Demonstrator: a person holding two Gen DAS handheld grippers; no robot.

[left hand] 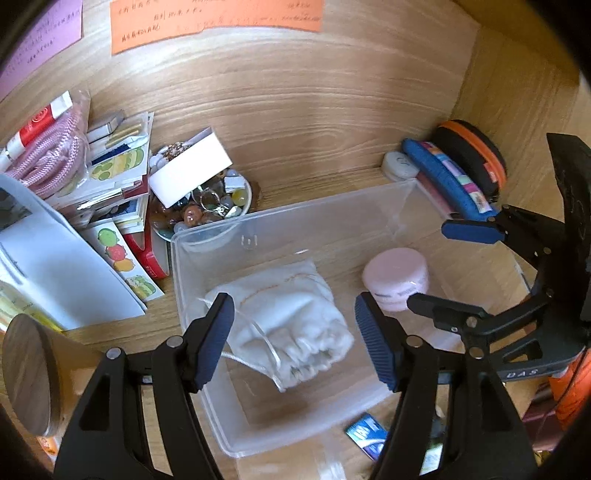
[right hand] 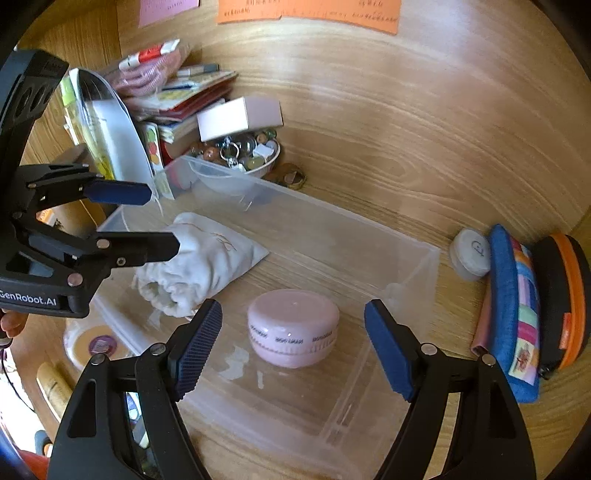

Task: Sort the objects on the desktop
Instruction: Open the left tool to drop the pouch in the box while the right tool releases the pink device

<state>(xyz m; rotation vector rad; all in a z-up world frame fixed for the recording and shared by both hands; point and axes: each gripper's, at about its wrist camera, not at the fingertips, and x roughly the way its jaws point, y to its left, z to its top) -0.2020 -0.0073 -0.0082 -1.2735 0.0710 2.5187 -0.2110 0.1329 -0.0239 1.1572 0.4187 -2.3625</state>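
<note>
Pouch [left hand: 291, 317], white, crumpled; jar [right hand: 293, 326], pink, round

Pouch [left hand: 288, 317] and jar [left hand: 397, 280] — both in bin [left hand: 295, 218]

Orange paper sheet [left hand: 216, 22] and purple sheet [left hand: 40, 40] against wooden back panel [left hand: 314, 110]

Both wrist cameras look steeply down from close above the tabletop [left hand: 295, 110], each along its own 2 fingers. The left view faces the clear bin [left hand: 236, 424] from its left end; the right view from 3 o'clock of it. Both share the bin, white pouch [right hand: 207, 258] and pink jar [right hand: 293, 326].
</note>
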